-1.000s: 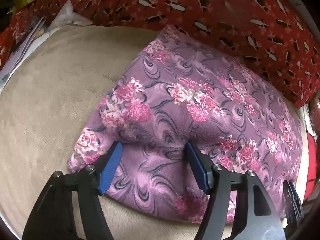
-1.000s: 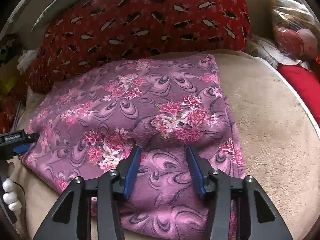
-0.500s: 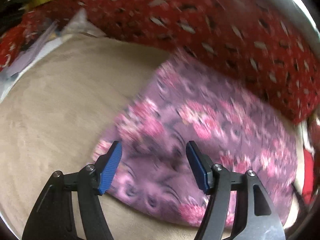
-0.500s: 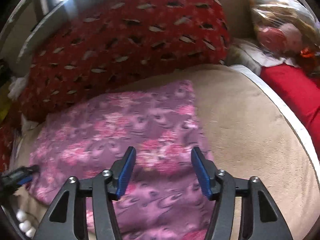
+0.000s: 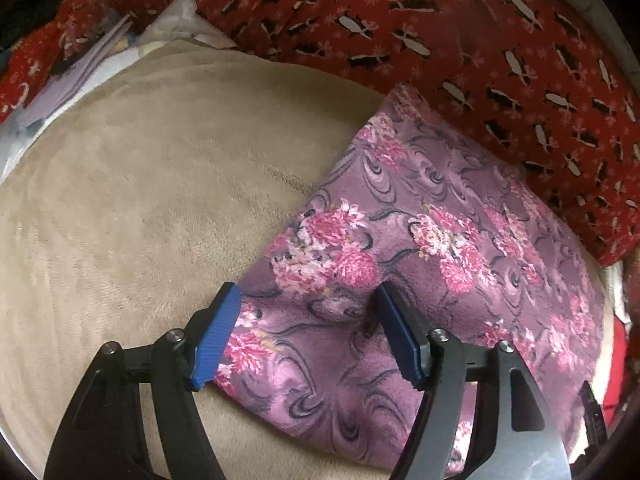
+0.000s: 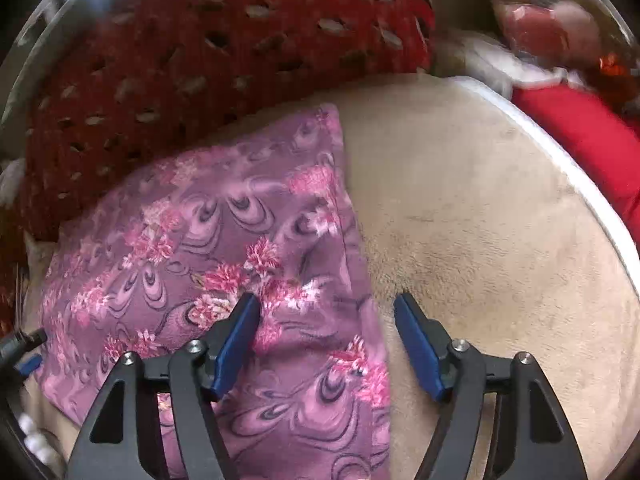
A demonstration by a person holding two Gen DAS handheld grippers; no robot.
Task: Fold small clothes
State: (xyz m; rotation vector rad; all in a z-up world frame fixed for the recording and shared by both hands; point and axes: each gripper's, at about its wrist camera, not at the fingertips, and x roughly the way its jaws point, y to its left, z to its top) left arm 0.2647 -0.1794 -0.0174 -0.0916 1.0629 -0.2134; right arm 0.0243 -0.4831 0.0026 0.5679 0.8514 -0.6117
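A folded purple cloth with pink flowers (image 5: pixel 440 248) lies flat on a beige plush surface (image 5: pixel 140 220). My left gripper (image 5: pixel 308 296) hovers over the cloth's near left corner. Its jaws are opening and the blue pads are clear of the fabric, with the left pad at the cloth's edge. In the right wrist view the same cloth (image 6: pixel 200 232) fills the left half. My right gripper (image 6: pixel 327 302) straddles the cloth's right edge. Its jaws are opening too, with the left pad over the fabric, the right pad over bare beige surface (image 6: pixel 480 220), and nothing gripped.
A red patterned cushion (image 5: pixel 460 40) runs along the back, touching the cloth's far edge. Papers and a plastic bag (image 5: pixel 120 52) lie at the far left. A plain red cushion (image 6: pixel 580 136) and a plastic bag (image 6: pixel 552 12) sit at the right. The left gripper's tip (image 6: pixel 20 344) shows at the left border.
The left gripper slid left to the cloth's left edge. The right gripper slid right to straddle the right edge, and its jaws widened. The cloth stayed flat.
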